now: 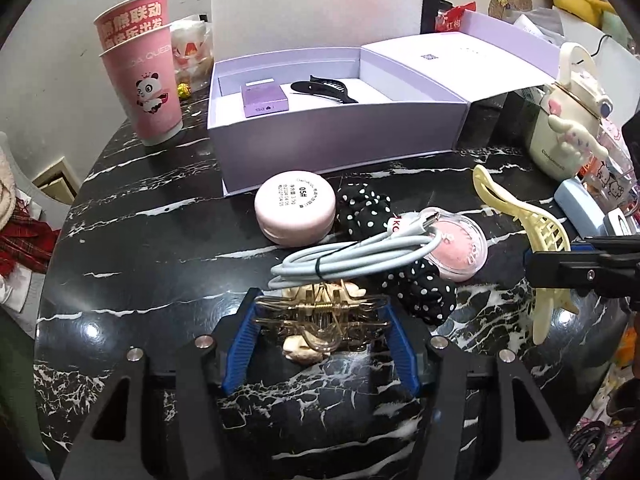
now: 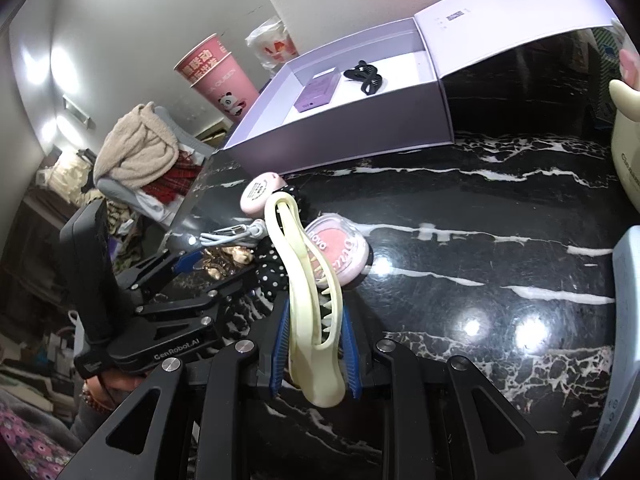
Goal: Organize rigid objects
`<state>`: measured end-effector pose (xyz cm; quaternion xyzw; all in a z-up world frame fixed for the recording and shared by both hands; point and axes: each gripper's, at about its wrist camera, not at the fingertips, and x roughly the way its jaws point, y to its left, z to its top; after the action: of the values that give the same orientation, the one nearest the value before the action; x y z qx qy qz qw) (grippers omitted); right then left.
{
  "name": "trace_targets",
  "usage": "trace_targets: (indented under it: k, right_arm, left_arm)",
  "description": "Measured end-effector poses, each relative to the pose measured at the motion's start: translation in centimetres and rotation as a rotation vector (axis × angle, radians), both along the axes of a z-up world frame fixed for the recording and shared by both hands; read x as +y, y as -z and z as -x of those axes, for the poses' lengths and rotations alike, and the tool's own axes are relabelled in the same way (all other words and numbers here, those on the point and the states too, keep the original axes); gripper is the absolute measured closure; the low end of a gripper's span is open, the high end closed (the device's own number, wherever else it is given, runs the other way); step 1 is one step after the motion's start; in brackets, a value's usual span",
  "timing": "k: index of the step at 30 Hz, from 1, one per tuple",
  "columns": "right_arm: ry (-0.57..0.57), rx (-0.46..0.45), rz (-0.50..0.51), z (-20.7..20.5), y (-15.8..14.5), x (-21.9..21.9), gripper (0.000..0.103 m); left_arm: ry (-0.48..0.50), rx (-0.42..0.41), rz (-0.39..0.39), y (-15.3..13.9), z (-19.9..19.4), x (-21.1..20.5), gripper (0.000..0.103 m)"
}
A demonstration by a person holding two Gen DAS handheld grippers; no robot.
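Note:
My left gripper [image 1: 322, 312] is closed around a clear gold hair claw [image 1: 320, 318] low over the black marble table [image 1: 160, 240]. My right gripper [image 2: 314, 316] is shut on a cream hair clip [image 2: 308, 280] and holds it above the table; the clip also shows in the left wrist view [image 1: 536, 236]. An open lilac box [image 1: 340, 136] stands behind and holds a small purple box [image 1: 264, 99] and a black hair clip [image 1: 324, 89]. A pink round compact [image 1: 295, 207], a clear blush case [image 1: 460, 250], a coiled grey cable [image 1: 352, 260] and a polka-dot scrunchie [image 1: 420, 284] lie between.
Stacked pink paper cups [image 1: 144, 80] stand at the back left. A cream Cinnamoroll jar [image 1: 568, 128] and a light blue case [image 1: 580, 208] sit at the right. The table's round edge drops off at the left, beside a pile of clothes [image 2: 140, 148].

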<state>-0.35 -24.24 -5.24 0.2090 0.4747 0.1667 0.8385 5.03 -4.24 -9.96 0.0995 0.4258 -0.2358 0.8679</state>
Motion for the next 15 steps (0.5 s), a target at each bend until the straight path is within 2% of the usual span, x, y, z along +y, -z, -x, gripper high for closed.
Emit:
trace_targets:
  k: [2,6,10,15]
  right_arm:
    - [0.005,0.000,-0.001,0.1,0.0,-0.1,0.079]
    - [0.003,-0.004,-0.006,0.3,-0.2,-0.2,0.079]
    - [-0.004,-0.011,-0.011,0.4,-0.3,-0.1,0.079]
    - [-0.009,-0.019,-0.013,0.6,-0.4,-0.1,0.079]
  left_arm:
    - [0.008,0.018,0.009,-0.1,0.0,0.1,0.045]
    - [0.051,0.110,0.098,-0.9,0.4,0.6,0.045]
    - [0.061,0.099,0.073,-1.7,1.2,0.2,0.045]
    - [0.080,0.098,0.085,-2.7,2.1,0.1,0.045]
